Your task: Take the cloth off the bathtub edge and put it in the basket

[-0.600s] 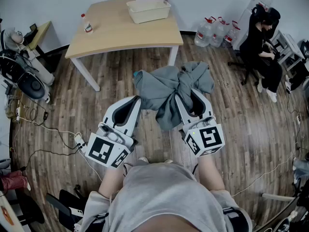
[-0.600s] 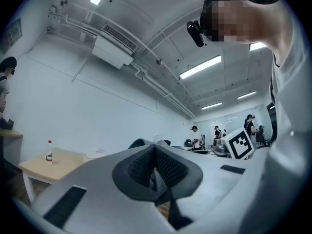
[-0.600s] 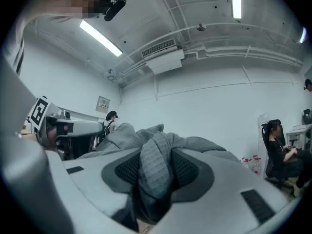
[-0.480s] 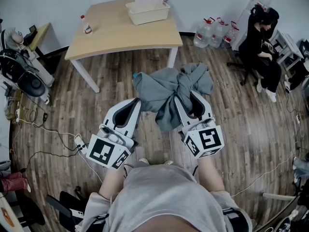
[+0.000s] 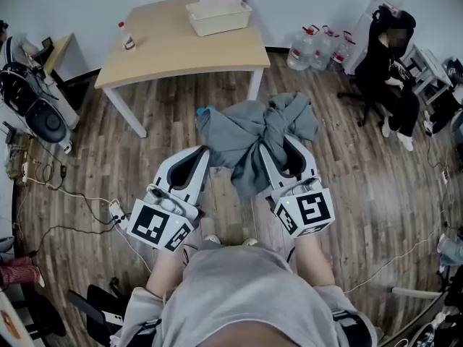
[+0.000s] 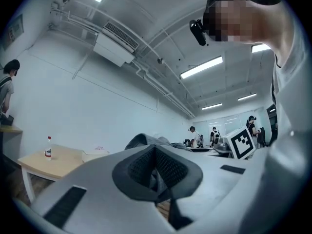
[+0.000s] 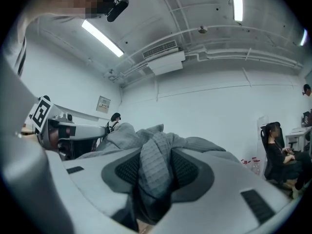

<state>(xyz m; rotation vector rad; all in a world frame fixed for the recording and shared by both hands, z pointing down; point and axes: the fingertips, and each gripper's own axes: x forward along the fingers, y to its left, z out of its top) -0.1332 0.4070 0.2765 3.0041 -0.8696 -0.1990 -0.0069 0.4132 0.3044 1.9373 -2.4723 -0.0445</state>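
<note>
The ribbed grey cloth (image 5: 249, 132) is showing against brown floor planks (image 5: 362, 179). The white left hand-held gripper (image 5: 203, 152) and right hand-held gripper (image 5: 278, 146) are wearing black-and-white square markers. The bench (image 5: 181, 49) is looking pale tan.

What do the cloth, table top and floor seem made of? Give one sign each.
The cloth: grey knitted fabric, matte; ribbed texture, soft folds. The table top: pale wood or laminate, smooth, matte. The floor: wood-look planks with streaked grain, possibly laminate.

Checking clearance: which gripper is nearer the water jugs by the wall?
Right. In the head view the right gripper is down-left of the water jugs; the left gripper is farther left, past the cloth.
</note>
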